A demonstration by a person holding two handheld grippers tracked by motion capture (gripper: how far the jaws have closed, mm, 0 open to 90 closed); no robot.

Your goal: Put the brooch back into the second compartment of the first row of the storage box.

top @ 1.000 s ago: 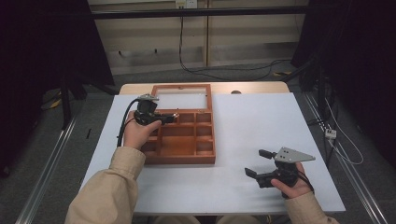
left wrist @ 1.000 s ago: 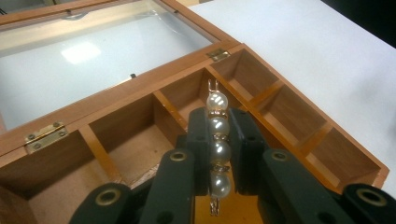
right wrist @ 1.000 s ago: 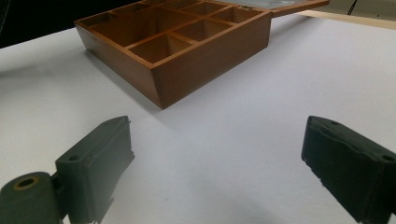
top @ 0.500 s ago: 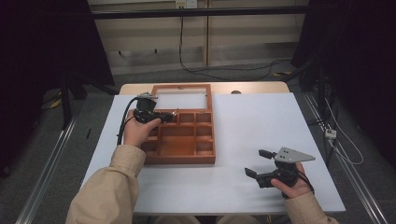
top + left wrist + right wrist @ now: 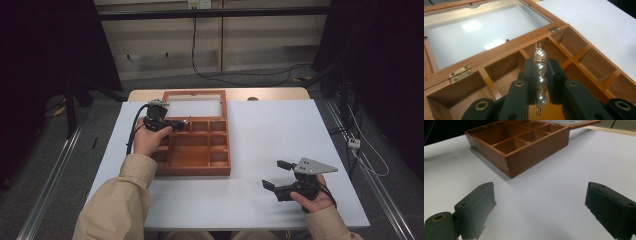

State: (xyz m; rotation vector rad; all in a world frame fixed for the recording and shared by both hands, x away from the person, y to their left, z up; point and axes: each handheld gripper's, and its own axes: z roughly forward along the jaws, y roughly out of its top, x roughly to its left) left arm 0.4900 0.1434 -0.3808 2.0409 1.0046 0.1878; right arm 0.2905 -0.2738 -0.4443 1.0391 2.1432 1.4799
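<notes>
The left gripper (image 5: 541,82) is pinching a pearl strand (image 5: 540,77), its jaws pressing the beads from both sides, and is hanging over the wooden box (image 5: 200,167) at about ten o'clock on the white bench (image 5: 280,130), just below the box's open glass lid (image 5: 481,32). The right gripper (image 5: 278,174) is resting at five o'clock, jaws spread wide with nothing between them.

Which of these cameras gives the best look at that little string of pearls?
The left gripper view: the pearl piece sits close up, clamped between the left gripper, four pearls countable, above the wooden box. The high view shows the left gripper over the box, the pearls too small to make out. The right gripper view shows the box from the side.
</notes>
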